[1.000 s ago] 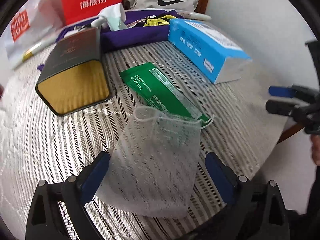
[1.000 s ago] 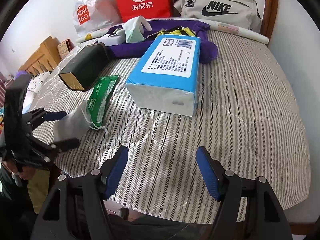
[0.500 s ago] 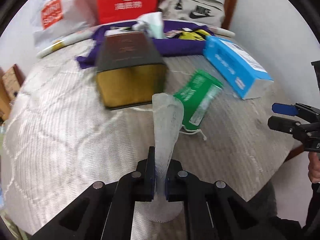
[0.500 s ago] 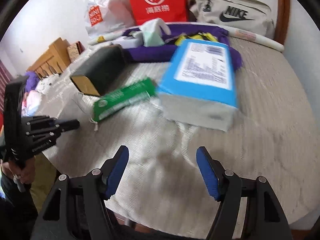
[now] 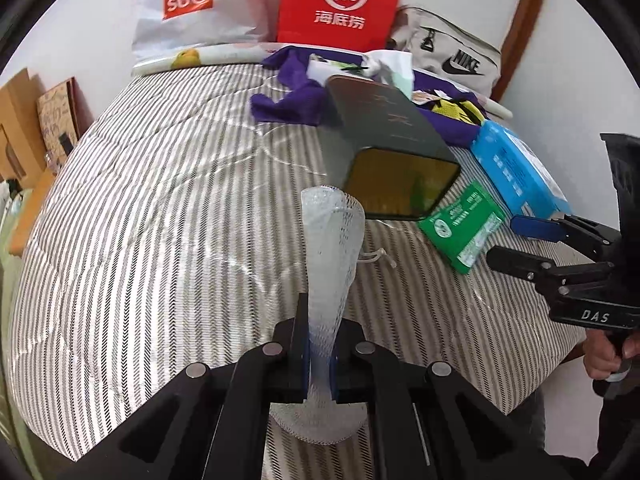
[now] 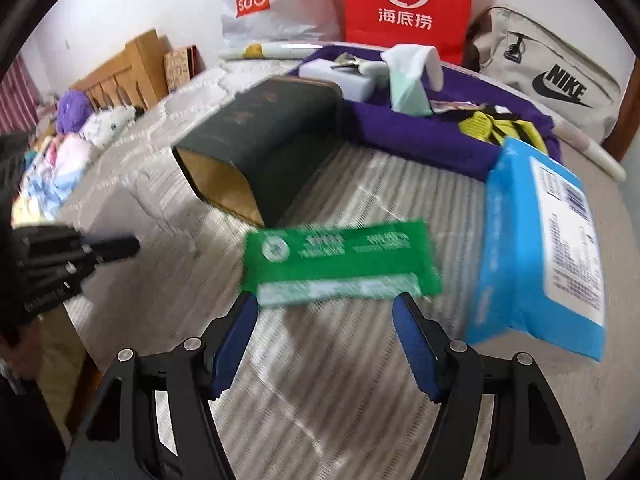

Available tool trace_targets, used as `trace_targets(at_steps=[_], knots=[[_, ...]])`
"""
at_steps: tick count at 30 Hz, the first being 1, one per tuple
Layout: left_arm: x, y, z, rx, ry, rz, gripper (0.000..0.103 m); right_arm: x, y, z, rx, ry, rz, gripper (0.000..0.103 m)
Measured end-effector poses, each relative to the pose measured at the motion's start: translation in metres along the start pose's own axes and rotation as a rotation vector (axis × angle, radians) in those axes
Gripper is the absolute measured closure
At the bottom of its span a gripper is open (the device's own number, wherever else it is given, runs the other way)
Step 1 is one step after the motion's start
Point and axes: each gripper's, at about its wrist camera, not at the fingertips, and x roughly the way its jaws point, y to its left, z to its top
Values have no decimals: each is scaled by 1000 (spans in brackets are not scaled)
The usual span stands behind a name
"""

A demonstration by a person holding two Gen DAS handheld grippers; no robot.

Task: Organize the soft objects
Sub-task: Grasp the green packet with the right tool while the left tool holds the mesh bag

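White mesh bag (image 5: pixel 332 256) pinched between your left gripper (image 5: pixel 319 354) fingers, pressed together on its lower part. Bag sticks up toward 12 o'clock, over striped bed (image 5: pixel 160 208). Looks very light, floppy, thin; should bend and swing, so hold gently.

Right gripper (image 6: pixel 324 340) fingers spread, holding nothing. Green packet (image 6: pixel 340 260) lies at its 12 o'clock. Looks flat, squishy, slippery. Grab across short side, near middle.

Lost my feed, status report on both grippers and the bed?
Left gripper shut on mesh bag. Right gripper open, empty, just short of green pack. Dark box and blue pack flank it.
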Motion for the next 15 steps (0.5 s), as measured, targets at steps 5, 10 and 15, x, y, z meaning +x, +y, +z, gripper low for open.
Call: trace_targets(at_steps=[5,10,15], knots=[[8,11,0,-50,20,-59,96,8,4,19,-43,-82,-113,35],[9,11,-1,-60,17,-76,96,21,-12,30,-4,-79,-139,39],[8,13,-1,-70,21,-81,96,35,-12,43,-22,-79,-141,40]])
